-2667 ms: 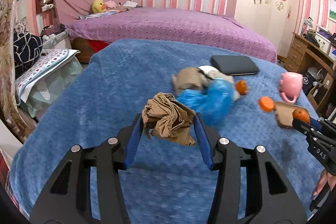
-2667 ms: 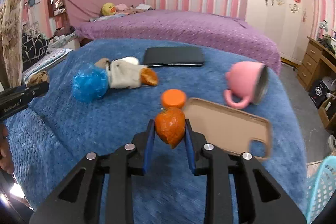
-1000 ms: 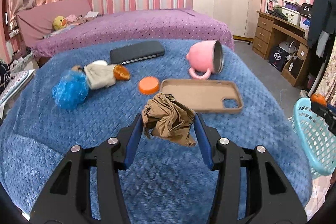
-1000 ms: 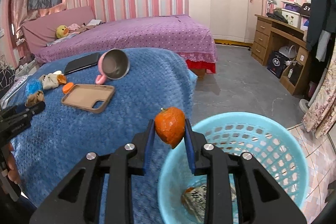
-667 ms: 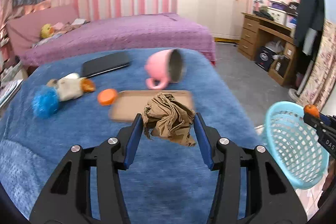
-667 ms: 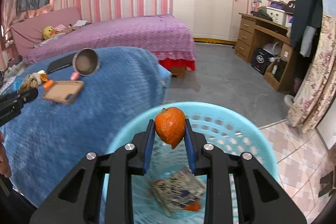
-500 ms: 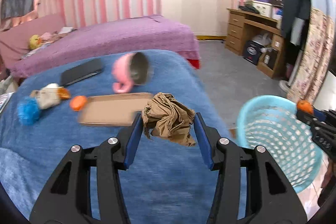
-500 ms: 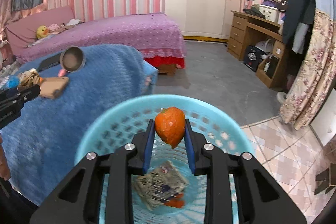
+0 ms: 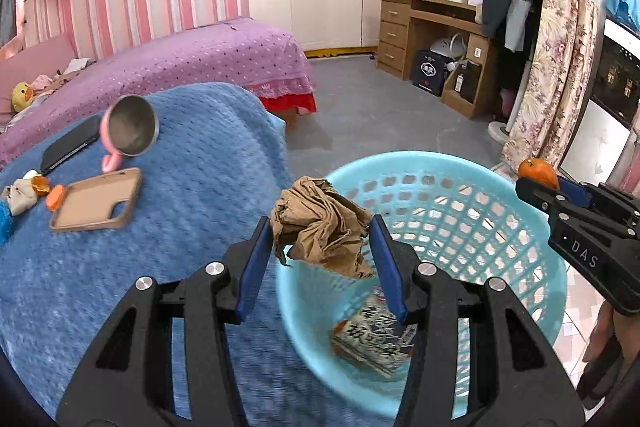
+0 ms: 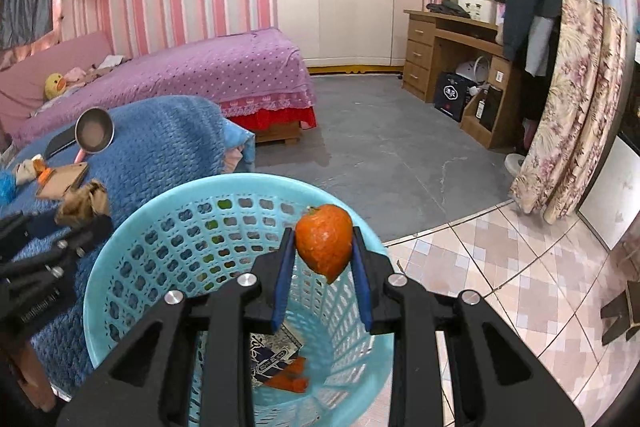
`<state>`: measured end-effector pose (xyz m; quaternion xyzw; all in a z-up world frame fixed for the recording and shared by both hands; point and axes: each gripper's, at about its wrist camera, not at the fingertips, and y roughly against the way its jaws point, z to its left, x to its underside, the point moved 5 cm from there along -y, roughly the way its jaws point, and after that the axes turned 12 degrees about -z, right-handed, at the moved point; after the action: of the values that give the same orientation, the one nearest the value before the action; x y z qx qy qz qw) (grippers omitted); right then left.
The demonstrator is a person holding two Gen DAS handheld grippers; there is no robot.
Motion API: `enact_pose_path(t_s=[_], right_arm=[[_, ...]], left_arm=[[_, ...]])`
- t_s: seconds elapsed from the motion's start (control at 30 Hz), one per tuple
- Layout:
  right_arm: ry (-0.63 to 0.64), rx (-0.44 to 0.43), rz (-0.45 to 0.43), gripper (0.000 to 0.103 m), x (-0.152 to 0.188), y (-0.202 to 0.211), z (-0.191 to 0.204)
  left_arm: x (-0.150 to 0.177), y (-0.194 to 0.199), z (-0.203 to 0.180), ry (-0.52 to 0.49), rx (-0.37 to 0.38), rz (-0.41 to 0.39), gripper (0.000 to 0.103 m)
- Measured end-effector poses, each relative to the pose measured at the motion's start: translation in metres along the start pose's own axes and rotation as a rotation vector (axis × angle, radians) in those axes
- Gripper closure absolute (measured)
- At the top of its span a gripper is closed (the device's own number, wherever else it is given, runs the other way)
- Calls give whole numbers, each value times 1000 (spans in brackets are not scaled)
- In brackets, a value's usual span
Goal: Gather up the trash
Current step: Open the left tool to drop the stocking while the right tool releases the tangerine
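On the blue-covered desk (image 9: 168,227) at left, a blue wad (image 10: 6,191) and orange scraps (image 9: 55,196) remain uncollected. The left tool (image 9: 320,259) clamps crumpled brown paper (image 9: 320,223) over the basket (image 9: 500,183), which already holds trash; the right tool (image 10: 323,267), marked "DAS", pinches orange peel (image 10: 324,239) above it.

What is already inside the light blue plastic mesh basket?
At the bottom of the light blue plastic mesh basket lie a printed paper wrapper and an orange scrap. The right tool, shut on an orange peel, covers part of the floor, so more may be hidden.
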<state>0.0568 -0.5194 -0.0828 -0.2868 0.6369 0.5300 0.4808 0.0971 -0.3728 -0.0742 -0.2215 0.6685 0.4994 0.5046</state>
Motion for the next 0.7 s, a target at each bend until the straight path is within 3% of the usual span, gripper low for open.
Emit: enact_pose_path(t_s=[0.13,0.23,0.33,0.7], right_arm=[[-14,-1,-1,75,1,-1,-1],[-16,-3,5,75,3,-3,-1],[-23,-5,7,75,3,-4,-1],[-23,-21,15,75,4,-13,8]], left_arm=[[-3,-2,-4,6,-4,1,50],[-8,-3,2,39,17,14,26],[-12,0,13,55,-9,-3,18],[-4,4,58,43,-106,3,12]])
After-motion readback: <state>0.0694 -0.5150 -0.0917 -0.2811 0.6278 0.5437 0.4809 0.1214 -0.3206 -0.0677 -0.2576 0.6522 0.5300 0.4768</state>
